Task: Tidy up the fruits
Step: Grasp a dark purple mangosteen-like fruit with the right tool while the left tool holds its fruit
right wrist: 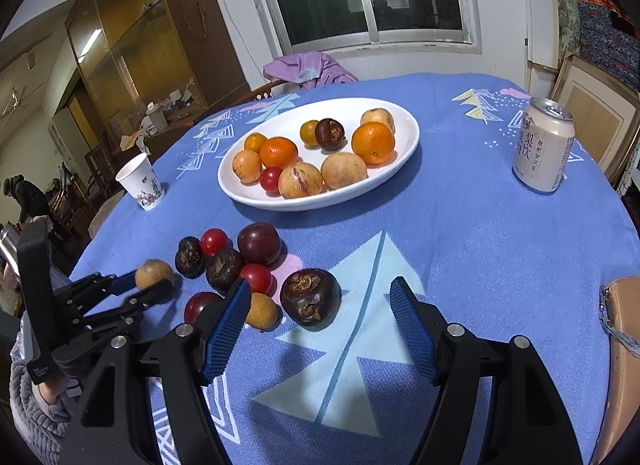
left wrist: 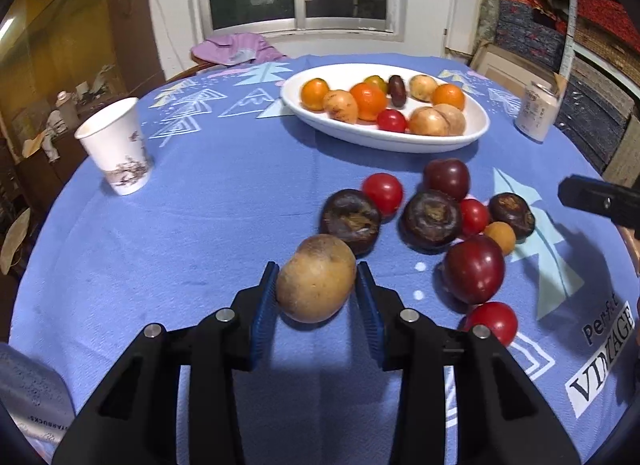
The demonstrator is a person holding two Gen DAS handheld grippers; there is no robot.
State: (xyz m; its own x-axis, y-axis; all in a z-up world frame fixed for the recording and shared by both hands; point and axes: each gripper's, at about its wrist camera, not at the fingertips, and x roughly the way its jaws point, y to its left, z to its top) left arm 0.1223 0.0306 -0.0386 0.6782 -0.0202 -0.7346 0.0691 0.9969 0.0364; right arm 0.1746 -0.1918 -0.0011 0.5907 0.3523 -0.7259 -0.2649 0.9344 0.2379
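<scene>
Tablecloth (left wrist: 520, 405) reads "Perfect VINTAGE"; pouch (left wrist: 36, 413) "STARBUCKS".

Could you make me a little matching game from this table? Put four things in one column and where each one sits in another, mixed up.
Things:
1. tan round fruit
2. drink can
3. paper cup
4. large orange

Places:
A. in the white dish
B. between the left gripper's blue pads
C. standing alone at the table's left edge
D. standing right of the dish

Pairs: 1-B, 2-D, 3-C, 4-A
</scene>
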